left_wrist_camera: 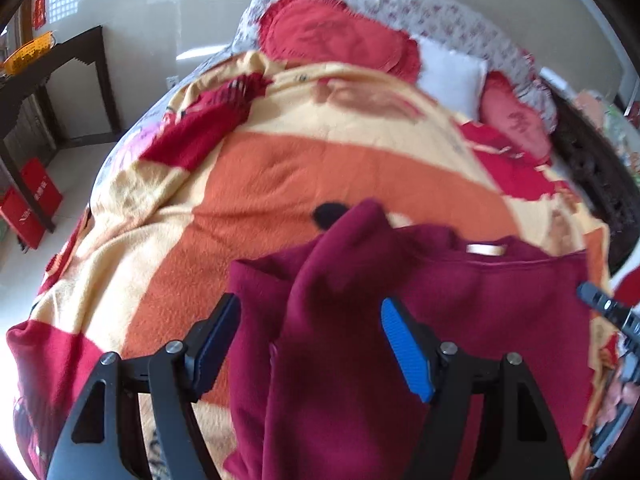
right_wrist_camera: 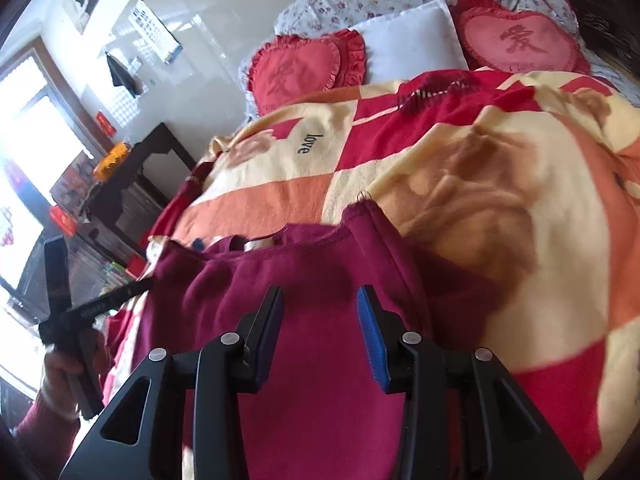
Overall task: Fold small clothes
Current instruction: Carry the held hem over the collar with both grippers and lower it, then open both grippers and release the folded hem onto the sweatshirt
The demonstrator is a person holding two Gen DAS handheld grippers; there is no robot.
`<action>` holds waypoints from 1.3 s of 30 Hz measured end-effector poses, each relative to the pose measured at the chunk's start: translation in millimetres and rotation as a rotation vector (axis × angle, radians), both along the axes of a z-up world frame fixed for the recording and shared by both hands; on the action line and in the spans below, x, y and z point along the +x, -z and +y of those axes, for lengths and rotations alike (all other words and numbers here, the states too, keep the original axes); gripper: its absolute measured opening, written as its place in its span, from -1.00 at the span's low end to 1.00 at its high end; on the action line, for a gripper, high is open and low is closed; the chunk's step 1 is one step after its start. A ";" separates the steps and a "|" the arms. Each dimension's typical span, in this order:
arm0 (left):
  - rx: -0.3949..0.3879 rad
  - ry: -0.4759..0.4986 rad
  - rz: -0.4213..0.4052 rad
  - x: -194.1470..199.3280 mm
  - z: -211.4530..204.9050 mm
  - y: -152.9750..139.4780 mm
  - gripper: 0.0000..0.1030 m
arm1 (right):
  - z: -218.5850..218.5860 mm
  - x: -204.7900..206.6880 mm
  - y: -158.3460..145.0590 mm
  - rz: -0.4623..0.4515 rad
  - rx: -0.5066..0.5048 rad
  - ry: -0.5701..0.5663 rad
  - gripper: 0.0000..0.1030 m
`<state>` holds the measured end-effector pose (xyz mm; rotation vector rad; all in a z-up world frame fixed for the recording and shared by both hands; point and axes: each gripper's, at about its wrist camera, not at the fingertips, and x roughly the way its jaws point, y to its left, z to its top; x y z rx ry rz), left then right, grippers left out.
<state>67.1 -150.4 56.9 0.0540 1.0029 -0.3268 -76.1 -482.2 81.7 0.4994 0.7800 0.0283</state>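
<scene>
The maroon sweater (left_wrist_camera: 460,300) lies straight ahead of both — left gripper (left_wrist_camera: 310,344) spread wide over its folded-in sleeve (left_wrist_camera: 340,264), right gripper (right_wrist_camera: 320,332) parted, pinching nothing.

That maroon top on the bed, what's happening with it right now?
A person with a gripper in each hand is folding the maroon fleece top, which lies on the orange, cream and red blanket. One sleeve is already laid across the body. The left gripper and the right gripper both hang open over the fabric, gripping nothing.
</scene>
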 end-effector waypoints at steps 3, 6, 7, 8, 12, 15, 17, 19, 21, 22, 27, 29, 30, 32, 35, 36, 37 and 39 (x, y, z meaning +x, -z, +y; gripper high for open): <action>0.046 -0.038 0.046 19.0 -1.7 25.0 0.50 | -14.8 24.2 16.4 0.043 -0.023 0.073 -0.62; 0.040 -0.041 0.053 25.9 0.4 31.4 0.55 | -27.3 38.4 28.9 0.068 0.015 0.101 -0.89; 0.029 -0.038 0.060 26.2 2.3 31.1 0.55 | -29.4 40.3 30.6 0.066 0.022 0.107 -0.90; 0.017 -0.034 0.063 24.6 5.1 29.2 0.55 | -29.6 40.4 30.1 0.065 0.026 0.106 -0.90; -0.019 0.003 0.048 2.9 22.3 10.8 0.54 | -25.8 26.7 20.1 0.073 0.042 0.094 -0.76; -0.046 0.035 0.020 -20.7 39.7 -5.1 0.54 | -19.3 -6.9 9.1 0.063 0.057 0.062 -0.64; -0.059 0.053 0.011 -39.7 53.3 -13.0 0.54 | -13.1 -28.8 5.7 0.068 0.048 0.031 -0.59; -0.067 0.060 0.016 -57.6 64.9 -15.2 0.55 | -7.1 -55.7 5.8 0.085 0.037 0.006 -0.57; -0.060 0.081 0.039 -73.7 70.9 -12.0 0.55 | -2.8 -75.2 9.5 0.103 0.039 -0.002 -0.55; -0.050 0.095 0.052 -83.6 73.5 -7.9 0.55 | -0.6 -85.6 12.6 0.114 0.042 -0.004 -0.54; -0.008 0.115 0.108 -106.1 73.4 20.4 0.52 | 16.4 -115.8 31.8 0.169 0.042 -0.022 -0.52; -0.015 0.112 0.126 -109.9 75.2 30.5 0.29 | 21.8 -117.1 40.4 0.179 0.061 -0.029 -0.52; -0.019 0.115 0.139 -110.9 75.7 34.7 0.07 | 25.3 -116.0 45.9 0.190 0.065 -0.041 -0.59; -0.037 0.120 0.155 -112.0 76.9 36.3 -0.15 | 31.6 -115.4 48.8 0.212 0.011 -0.043 -1.00; -0.026 0.138 0.134 -118.6 76.1 31.3 -0.40 | 30.7 -123.9 34.7 0.177 -0.021 -0.046 -1.00; -0.015 0.145 0.125 -120.3 75.8 31.2 -0.40 | 29.2 -127.3 29.1 0.164 -0.034 -0.042 -1.00; -0.009 0.152 0.121 -122.3 75.1 32.5 -0.41 | 26.5 -131.6 24.6 0.156 -0.053 -0.029 -1.00; -0.019 0.143 0.135 -122.1 76.5 36.6 -0.41 | 19.6 -135.9 29.3 0.175 -0.041 -0.006 -1.00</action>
